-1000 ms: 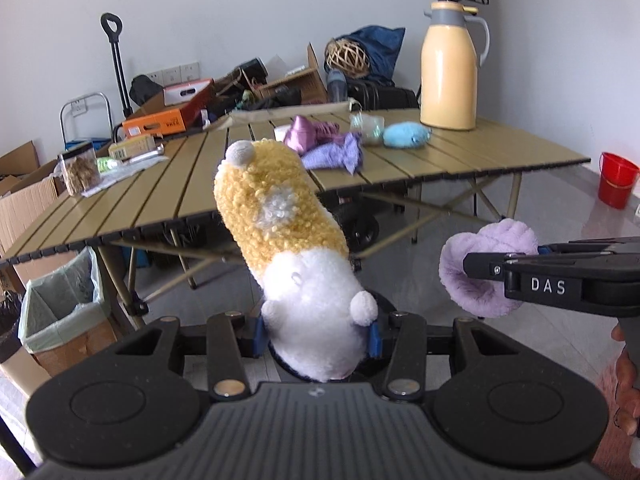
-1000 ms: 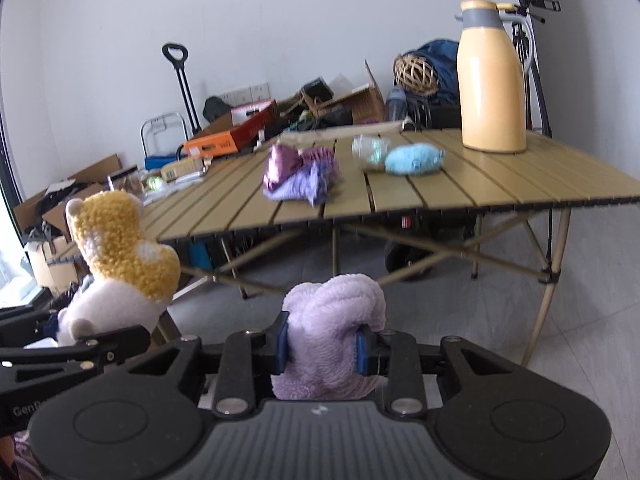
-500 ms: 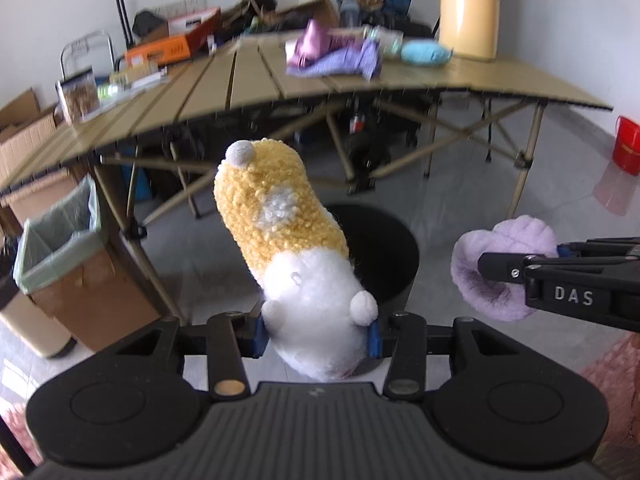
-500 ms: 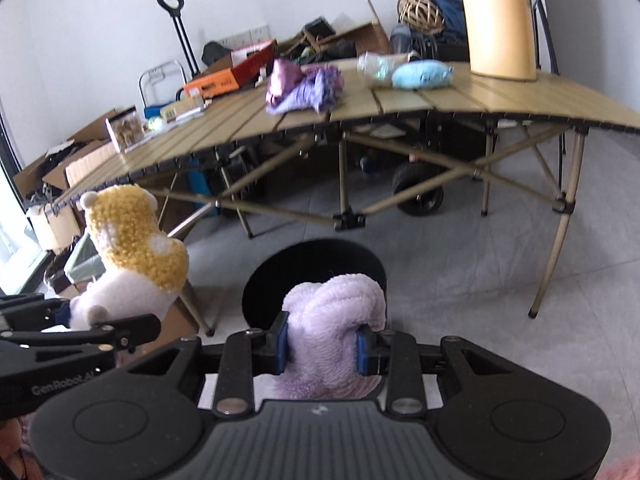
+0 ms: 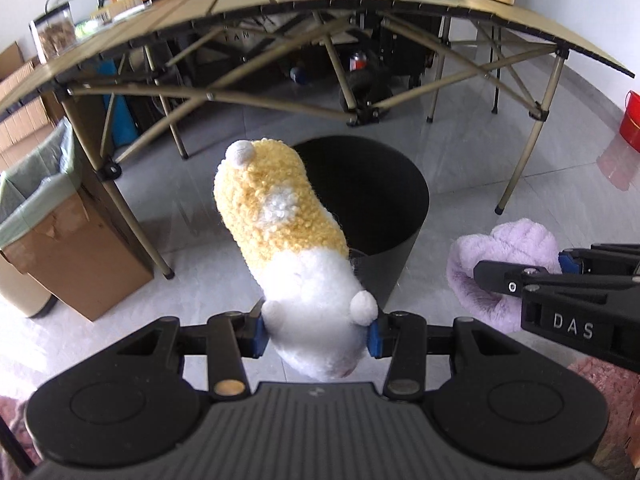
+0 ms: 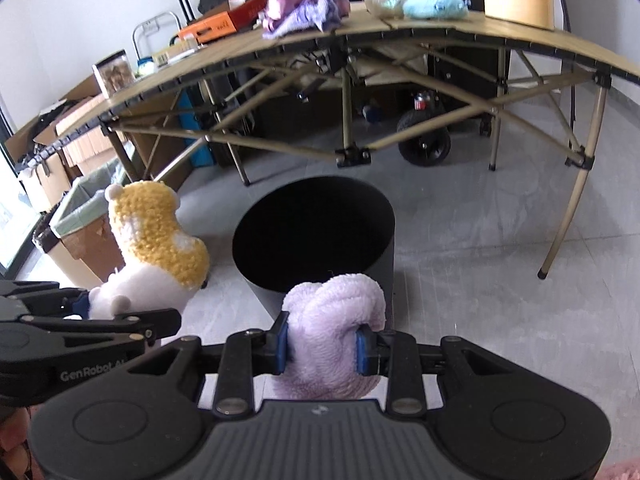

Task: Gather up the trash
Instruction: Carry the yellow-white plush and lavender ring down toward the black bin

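Grippers angled down side by side above round black plastic bin [image 5: 376, 200] on floor. Left gripper [image 5: 315, 330]: jaws clamped on white end of fluffy yellow-and-white plush sock [image 5: 288, 240]. Right gripper [image 6: 320, 346]: jaws clamped on bunched lilac fleece sock [image 6: 334, 316]. Only left view shows red bucket [image 5: 630, 120] beyond worktop [image 5: 520, 14].

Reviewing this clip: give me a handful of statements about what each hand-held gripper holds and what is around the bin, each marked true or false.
1. The left hand-held gripper grips a yellow-and-white plush toy. True.
2. The right hand-held gripper is empty. False: it clamps a lilac fluffy cloth.
3. The black bin stands on the floor. True.
4. The light-blue plush lies in the bin. False: it lies on the folding table.
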Action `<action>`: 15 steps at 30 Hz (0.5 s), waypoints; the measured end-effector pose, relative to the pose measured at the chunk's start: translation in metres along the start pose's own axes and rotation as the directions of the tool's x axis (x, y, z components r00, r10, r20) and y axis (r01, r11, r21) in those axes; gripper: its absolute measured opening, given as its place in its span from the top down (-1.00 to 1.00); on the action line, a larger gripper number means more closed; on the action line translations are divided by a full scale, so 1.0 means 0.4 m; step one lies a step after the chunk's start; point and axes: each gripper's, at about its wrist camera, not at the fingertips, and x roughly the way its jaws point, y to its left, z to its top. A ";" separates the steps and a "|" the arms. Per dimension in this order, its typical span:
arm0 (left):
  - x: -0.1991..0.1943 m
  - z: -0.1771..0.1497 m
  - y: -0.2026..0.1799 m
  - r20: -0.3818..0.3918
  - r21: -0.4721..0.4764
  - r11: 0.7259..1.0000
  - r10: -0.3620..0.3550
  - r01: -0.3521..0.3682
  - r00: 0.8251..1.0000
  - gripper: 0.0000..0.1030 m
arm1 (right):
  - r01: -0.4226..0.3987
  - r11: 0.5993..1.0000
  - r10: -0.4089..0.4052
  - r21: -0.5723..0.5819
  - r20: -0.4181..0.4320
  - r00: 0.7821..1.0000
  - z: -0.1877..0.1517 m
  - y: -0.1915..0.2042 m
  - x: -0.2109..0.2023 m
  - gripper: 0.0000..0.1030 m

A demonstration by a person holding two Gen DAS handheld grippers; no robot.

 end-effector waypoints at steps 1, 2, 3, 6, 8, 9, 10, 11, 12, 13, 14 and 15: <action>0.009 0.001 0.002 -0.011 -0.006 1.000 -0.005 0.005 1.000 0.12 | 0.002 1.000 -0.002 0.002 -0.011 1.000 -0.002 -0.004 0.010 0.42; 0.020 0.001 0.004 -0.022 -0.013 1.000 -0.009 0.009 1.000 0.12 | 0.006 1.000 -0.006 0.004 -0.026 1.000 -0.005 -0.007 0.021 0.42; 0.032 0.000 0.007 -0.035 -0.021 1.000 -0.011 0.010 0.999 0.12 | 0.009 1.000 -0.009 0.007 -0.040 0.999 -0.007 -0.010 0.033 0.42; 0.067 -0.002 0.025 -0.073 -0.048 0.999 -0.024 0.020 0.997 0.12 | 0.014 1.000 -0.013 0.018 -0.081 0.997 -0.015 -0.022 0.062 0.42; 0.088 -0.003 0.038 -0.091 -0.068 0.998 -0.025 0.019 0.996 0.12 | 0.017 1.000 -0.014 0.022 -0.095 0.995 -0.018 -0.023 0.076 0.42; 0.097 -0.003 0.045 -0.099 -0.078 0.997 -0.023 0.016 0.995 0.12 | 0.017 1.000 -0.015 0.022 -0.101 0.995 -0.019 -0.024 0.081 0.42; 0.105 -0.002 0.052 -0.106 -0.088 0.996 -0.022 0.013 0.994 0.12 | 0.017 1.000 -0.015 0.022 -0.105 0.994 -0.020 -0.025 0.086 0.42; 0.114 -0.002 0.059 -0.114 -0.098 0.995 -0.021 0.010 0.993 0.12 | 0.017 1.000 -0.015 0.021 -0.109 0.994 -0.019 -0.025 0.091 0.42; 0.121 -0.002 0.066 -0.121 -0.107 0.994 -0.021 0.008 0.992 0.12 | 0.017 1.000 -0.014 0.019 -0.112 0.994 -0.020 -0.023 0.094 0.42; 0.127 -0.001 0.072 -0.127 -0.115 0.993 -0.020 0.005 0.992 0.12 | 0.016 1.000 -0.014 0.017 -0.115 0.993 -0.018 -0.021 0.099 0.42; 0.132 0.001 0.076 -0.130 -0.121 0.993 -0.017 0.001 0.991 0.12 | 0.015 1.000 -0.014 0.014 -0.118 0.993 -0.014 -0.022 0.103 0.42; 0.136 0.002 0.080 -0.131 -0.125 0.992 -0.012 -0.005 0.991 0.12 | 0.015 1.000 -0.014 0.011 -0.120 0.993 -0.013 -0.021 0.107 0.42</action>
